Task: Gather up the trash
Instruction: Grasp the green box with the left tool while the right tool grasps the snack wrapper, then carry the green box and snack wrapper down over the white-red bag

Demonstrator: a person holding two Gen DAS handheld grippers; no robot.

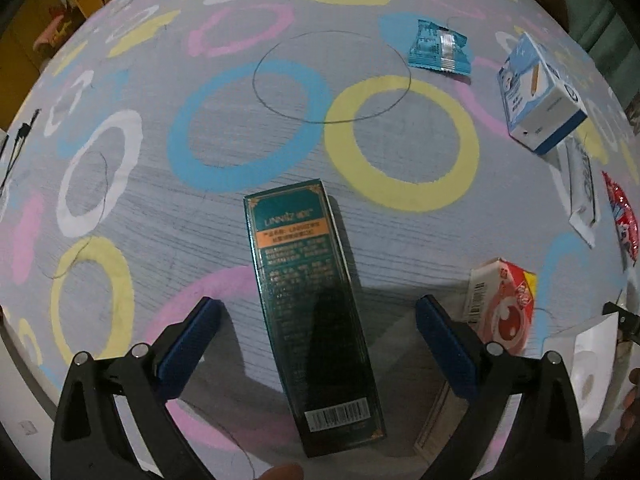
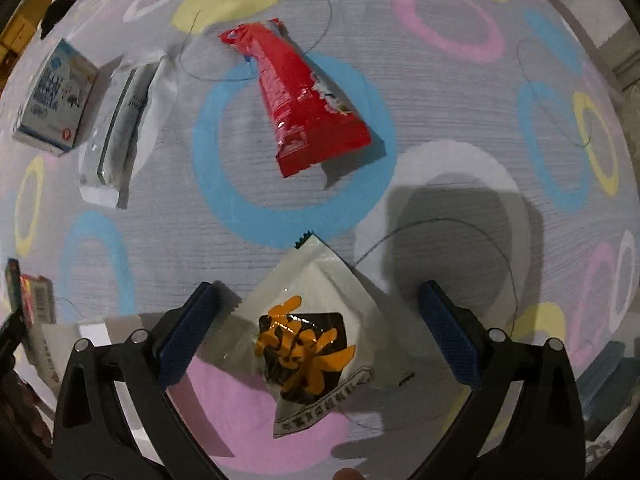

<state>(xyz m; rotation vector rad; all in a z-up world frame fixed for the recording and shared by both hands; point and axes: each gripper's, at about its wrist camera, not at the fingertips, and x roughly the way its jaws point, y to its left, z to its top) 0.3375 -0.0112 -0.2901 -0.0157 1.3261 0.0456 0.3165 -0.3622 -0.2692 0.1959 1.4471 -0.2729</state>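
In the left wrist view a long dark green box (image 1: 316,312) lies flat on the ring-patterned cloth (image 1: 168,232), between the fingers of my open left gripper (image 1: 318,328), which hangs just above it. In the right wrist view a white sachet with orange and black print (image 2: 308,340) lies between the fingers of my open right gripper (image 2: 320,320). A red snack wrapper (image 2: 304,96) lies beyond it.
A blue wrapper (image 1: 438,48), a white-blue carton (image 1: 536,92), a white pouch (image 1: 580,184), a red-white packet (image 1: 500,308) and a red wrapper (image 1: 620,220) lie right of the green box. The carton (image 2: 56,96) and the pouch (image 2: 120,128) lie far left in the right view.
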